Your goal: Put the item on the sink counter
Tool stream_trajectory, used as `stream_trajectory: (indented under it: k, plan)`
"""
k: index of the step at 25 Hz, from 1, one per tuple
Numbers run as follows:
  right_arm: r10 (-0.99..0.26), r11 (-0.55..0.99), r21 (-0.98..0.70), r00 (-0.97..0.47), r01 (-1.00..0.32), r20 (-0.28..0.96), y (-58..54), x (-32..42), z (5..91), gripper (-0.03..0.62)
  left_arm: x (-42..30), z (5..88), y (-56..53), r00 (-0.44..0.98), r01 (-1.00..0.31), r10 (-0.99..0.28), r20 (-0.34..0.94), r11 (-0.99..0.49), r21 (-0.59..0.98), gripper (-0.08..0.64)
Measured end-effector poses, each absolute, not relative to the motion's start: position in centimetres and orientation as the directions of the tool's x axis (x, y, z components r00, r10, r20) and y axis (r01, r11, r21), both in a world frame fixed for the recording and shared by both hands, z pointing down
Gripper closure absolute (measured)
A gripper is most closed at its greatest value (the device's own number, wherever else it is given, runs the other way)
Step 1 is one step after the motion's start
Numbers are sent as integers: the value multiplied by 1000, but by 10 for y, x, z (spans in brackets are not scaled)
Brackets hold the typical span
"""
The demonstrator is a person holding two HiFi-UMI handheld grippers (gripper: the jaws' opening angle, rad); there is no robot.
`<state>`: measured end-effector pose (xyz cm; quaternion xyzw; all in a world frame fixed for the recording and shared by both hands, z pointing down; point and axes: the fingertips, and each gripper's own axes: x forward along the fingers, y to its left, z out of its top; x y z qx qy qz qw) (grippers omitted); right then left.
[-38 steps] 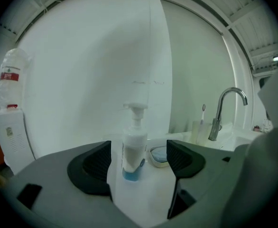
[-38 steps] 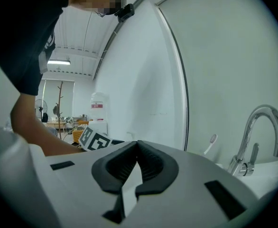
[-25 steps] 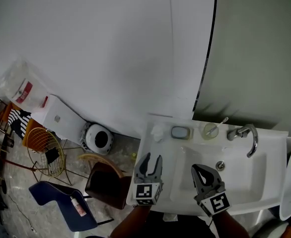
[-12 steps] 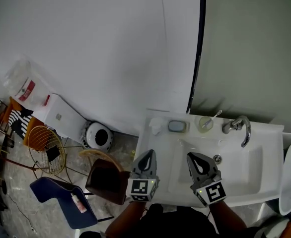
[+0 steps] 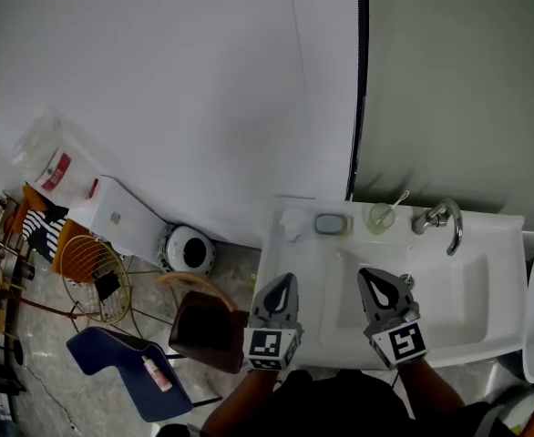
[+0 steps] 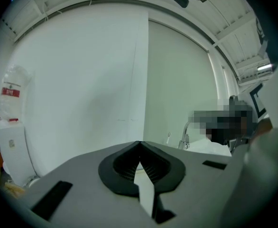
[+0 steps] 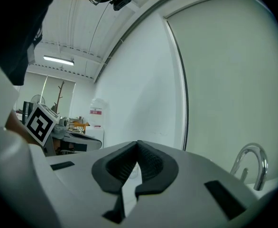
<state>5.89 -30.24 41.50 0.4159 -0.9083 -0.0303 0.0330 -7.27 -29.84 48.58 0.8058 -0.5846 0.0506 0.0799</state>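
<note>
At the far left one blue chair [image 5: 112, 362] carried one small tube [image 5: 155, 372], its print too small to read; it lay well apart from the sink tabletop [image 5: 283, 255]. Beside it stood one wire basket [image 5: 94, 276] and one brown chair [image 5: 208, 330], partly hidden behind the left hand-held gripper [image 5: 286, 285]. That gripper's jaws were pressed together with nothing between them, as its own view [image 6: 139, 144] showed. Three small things sat along the back of the tabletop: a white crumpled thing [image 5: 292, 223] too blurred to name, a soap dish [image 5: 332, 224] and a cup [image 5: 381, 215] with a stick in it. The right hand-held gripper [image 5: 369, 279] was likewise closed and empty [image 7: 138, 144]. One faucet [image 5: 445, 221] stood at the right. Both forearms were cut off at the bottom edge.
</note>
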Motion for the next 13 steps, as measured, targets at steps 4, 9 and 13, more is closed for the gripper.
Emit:
stream_trajectory:
  k: [4,9,13]
  plan:
    - [-776,630,121,-630,-767,42,-300,64,418,580,-67,475,-299,341,-940,-929,143,-334,71,548]
    - [-790,611,117,-612,-783,32,-297,64,415,580,-66,468,-298,355,-935,-924,140,-349,61,548]
    - [-804,593,113,-595,-797,18,-298,66,412,580,-63,467,-296,363,-932,-922,134,-361,44,548]
